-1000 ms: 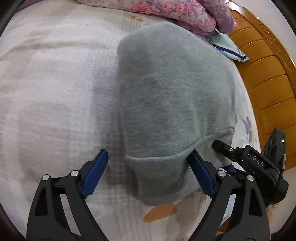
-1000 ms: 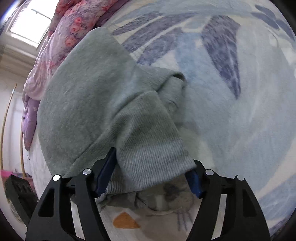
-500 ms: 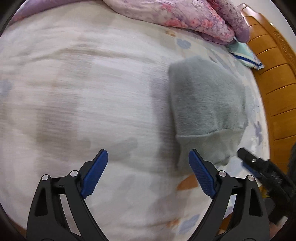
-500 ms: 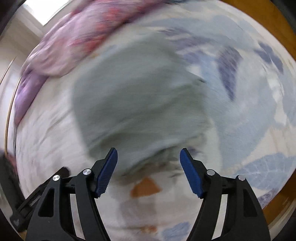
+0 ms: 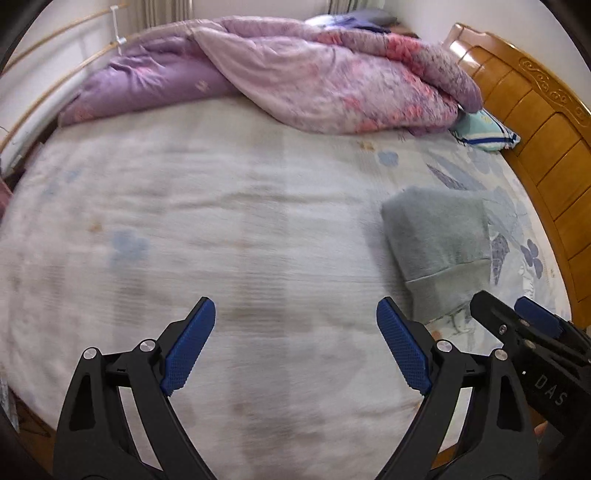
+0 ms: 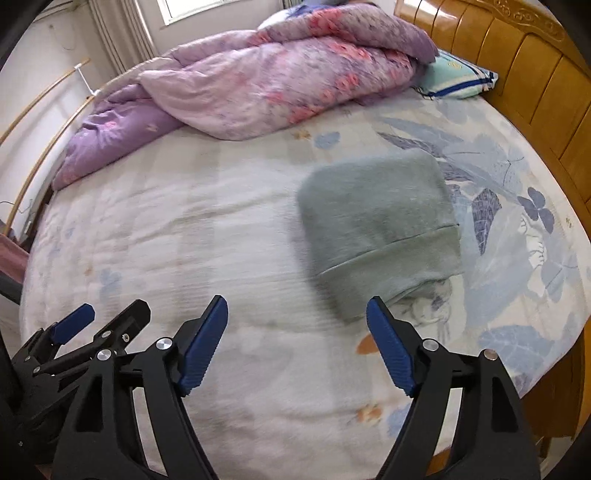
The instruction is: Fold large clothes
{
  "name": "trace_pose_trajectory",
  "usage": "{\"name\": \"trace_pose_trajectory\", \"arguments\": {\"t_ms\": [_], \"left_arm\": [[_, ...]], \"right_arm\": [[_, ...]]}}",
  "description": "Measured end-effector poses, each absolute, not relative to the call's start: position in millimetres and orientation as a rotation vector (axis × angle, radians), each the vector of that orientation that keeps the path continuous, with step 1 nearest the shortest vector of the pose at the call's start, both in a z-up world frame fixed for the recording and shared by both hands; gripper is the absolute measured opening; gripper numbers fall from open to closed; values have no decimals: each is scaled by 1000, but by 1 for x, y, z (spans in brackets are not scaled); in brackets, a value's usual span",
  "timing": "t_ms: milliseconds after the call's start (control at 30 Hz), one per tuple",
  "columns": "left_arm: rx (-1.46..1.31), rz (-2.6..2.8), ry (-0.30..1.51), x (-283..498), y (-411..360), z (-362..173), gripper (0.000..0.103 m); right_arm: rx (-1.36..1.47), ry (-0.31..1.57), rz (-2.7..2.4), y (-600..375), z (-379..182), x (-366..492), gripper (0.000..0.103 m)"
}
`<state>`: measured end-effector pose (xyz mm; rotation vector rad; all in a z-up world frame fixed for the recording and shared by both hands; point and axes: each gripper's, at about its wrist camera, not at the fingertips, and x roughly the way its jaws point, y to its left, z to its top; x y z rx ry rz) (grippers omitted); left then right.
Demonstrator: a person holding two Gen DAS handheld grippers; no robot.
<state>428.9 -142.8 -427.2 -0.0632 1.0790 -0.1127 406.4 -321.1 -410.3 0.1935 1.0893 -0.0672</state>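
Pale bedsheet [image 5: 258,229] with faded blue flowers and leaf prints, rumpled pink and purple floral quilt [image 5: 332,85] heaped along the far side, small turquoise pillow [image 6: 458,77] with blue stripes beside it, carved wooden headboard [image 5: 535,122], curtained window [image 6: 177,9] behind

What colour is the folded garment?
Grey-green garment, plain, with a ribbed hem; clearest in the right wrist view.
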Motion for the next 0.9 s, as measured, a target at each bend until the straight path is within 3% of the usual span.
{"name": "trace_pose_trajectory", "arguments": {"t_ms": [233,900], "left_arm": [[-14,-105,986,384,-85,-381,90],[21,-100,765,286,9,-258,93]], "right_arm": [[166,1005,-101,-261,-369,358,85],[97,811,-149,-163,-254,261,95]]}}
